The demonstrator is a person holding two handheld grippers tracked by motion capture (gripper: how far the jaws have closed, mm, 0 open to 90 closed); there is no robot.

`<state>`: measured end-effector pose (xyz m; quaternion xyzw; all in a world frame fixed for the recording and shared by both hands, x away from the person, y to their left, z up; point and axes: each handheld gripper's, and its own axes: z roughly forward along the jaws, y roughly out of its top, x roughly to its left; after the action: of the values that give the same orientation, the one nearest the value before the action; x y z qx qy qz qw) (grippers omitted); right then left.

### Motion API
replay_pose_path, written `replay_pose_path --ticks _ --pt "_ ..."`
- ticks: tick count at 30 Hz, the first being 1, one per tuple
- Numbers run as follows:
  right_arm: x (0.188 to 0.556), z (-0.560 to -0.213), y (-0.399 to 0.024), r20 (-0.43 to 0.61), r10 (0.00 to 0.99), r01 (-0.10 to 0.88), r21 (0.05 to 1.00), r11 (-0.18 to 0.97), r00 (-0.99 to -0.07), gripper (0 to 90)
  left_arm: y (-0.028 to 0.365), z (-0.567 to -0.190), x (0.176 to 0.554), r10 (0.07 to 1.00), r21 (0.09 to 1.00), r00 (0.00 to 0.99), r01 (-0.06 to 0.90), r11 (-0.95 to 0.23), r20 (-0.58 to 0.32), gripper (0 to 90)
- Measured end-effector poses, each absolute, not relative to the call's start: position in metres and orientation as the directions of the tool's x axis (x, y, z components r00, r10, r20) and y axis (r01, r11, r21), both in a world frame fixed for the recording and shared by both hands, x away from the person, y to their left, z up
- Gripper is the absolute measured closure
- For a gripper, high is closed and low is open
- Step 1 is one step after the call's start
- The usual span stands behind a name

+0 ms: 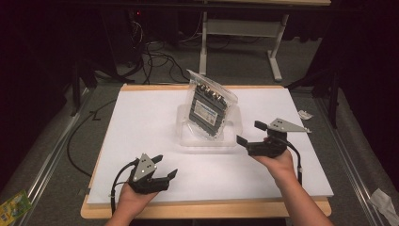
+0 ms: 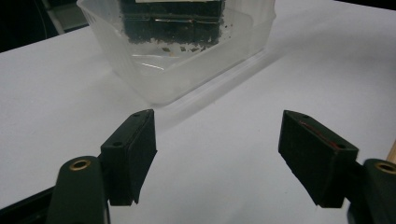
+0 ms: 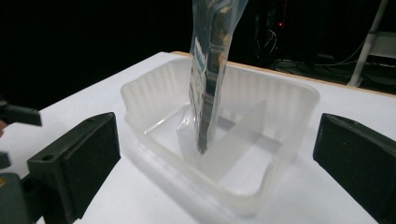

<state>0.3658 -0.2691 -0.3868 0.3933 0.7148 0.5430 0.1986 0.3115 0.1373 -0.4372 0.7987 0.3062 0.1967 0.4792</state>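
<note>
On the white table [image 1: 141, 141] we see a clear tub [image 1: 233, 136] holding an upright bag [image 1: 209, 106] in one compartment. Our right gripper [image 1: 247, 133], beside the tub, and left gripper [image 1: 165, 166], well apart, both have jaws spread, empty.

1. The left gripper [image 1: 165, 165] was black, with a grey three-cornered plate bearing small holes; a black cable trailed toward six o'clock.
2. The right gripper [image 1: 251, 133] matched; brass-ringed screws sat behind blocky black pads [image 2: 133, 149].
</note>
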Motion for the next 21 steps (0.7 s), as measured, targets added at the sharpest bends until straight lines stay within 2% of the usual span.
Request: replay_pose_path --ticks 13,21 --pt "0.284 -0.415 -0.323 0.143 0.824 0.328 0.943 0.055 -0.548 0.0 0.132 -0.435 0.305 0.684 0.889 0.729 0.309 -0.338 0.007 23.1" --pt "0.283 -0.419 -0.333 0.147 0.831 0.336 0.94 0.051 -0.537 0.0 0.127 -0.436 0.306 0.696 0.888 0.718 0.327 -0.325 -0.01 19.7"
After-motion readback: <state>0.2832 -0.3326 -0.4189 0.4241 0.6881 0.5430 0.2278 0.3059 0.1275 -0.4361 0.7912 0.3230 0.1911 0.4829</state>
